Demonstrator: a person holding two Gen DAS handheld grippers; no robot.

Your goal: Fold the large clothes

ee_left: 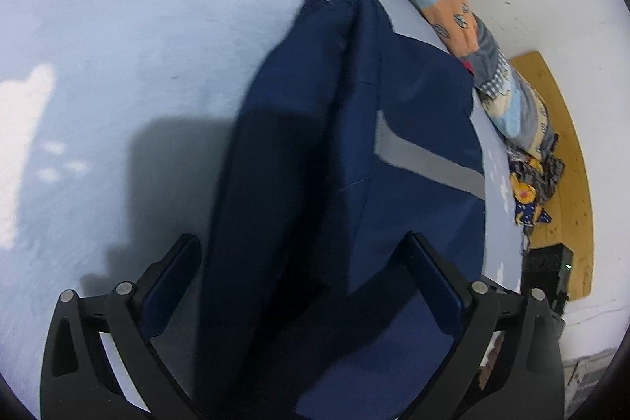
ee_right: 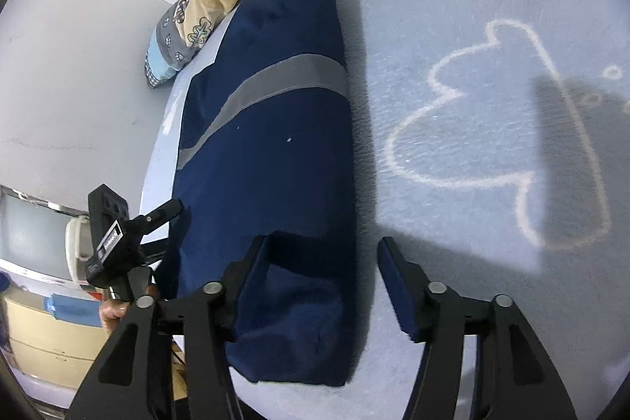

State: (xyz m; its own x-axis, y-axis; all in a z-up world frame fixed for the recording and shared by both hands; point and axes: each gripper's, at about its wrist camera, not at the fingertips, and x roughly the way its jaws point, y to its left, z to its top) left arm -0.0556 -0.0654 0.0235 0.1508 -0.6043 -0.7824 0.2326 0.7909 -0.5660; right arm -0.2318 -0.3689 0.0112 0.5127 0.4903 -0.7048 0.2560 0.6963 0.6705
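Observation:
A navy garment with a grey stripe lies folded into a long band on the pale blue sheet. My left gripper hovers over its near end, jaws wide, with a raised ridge of the cloth running between the fingers and neither pad pressing. In the right wrist view the same garment stretches away from me. My right gripper stands open over its near right corner, the left finger above the cloth and the right finger over bare sheet. The left gripper shows at the garment's left edge, held by a hand.
A patchwork quilt roll lies along the bed's far edge by the white wall. Patterned cloth hangs near a wooden board. A white cloud outline is printed on the sheet. A drawer unit stands beside the bed.

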